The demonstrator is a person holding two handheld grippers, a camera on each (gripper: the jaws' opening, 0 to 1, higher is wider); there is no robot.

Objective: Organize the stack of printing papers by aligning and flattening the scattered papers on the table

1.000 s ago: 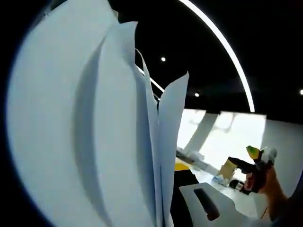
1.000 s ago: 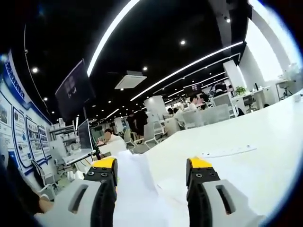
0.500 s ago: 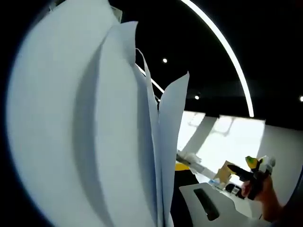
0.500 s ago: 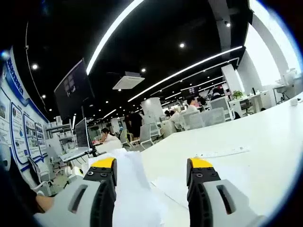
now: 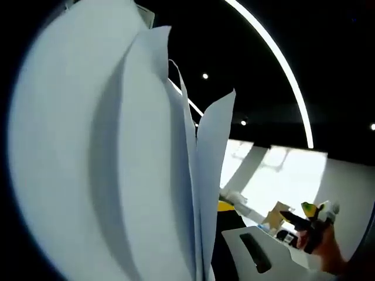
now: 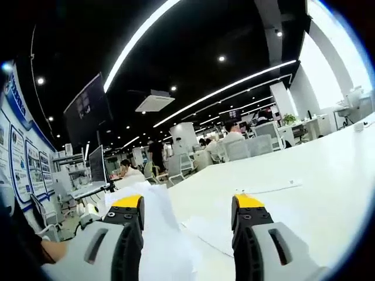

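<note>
Left gripper view: the papers [image 5: 117, 164] stand on edge right against the lens, fanned into several curved sheets that block everything from nine o'clock round to six; the left tongs [image 5: 234, 234] pinch them, one white jaw with a yellow tip showing just right of the sheets at five o'clock; at four o'clock, well apart, the right tongs [image 5: 313, 213] come in, a hand [image 5: 325, 252] wrapped round them.

Right gripper view: the right tongs [image 6: 187, 208] sit spread, nothing between the yellow tips; the white table [image 6: 304, 193] runs off toward two o'clock; a loose sheet [image 6: 214, 231] lies flat on it between the jaws, and the held papers [image 6: 155, 234] rise crumpled beside the left jaw at seven o'clock; a dark monitor [image 6: 87, 114] hangs at ten o'clock; a long ceiling light [image 6: 140, 38] streaks up toward twelve; people at desks [image 6: 234, 146] sit far behind.
</note>
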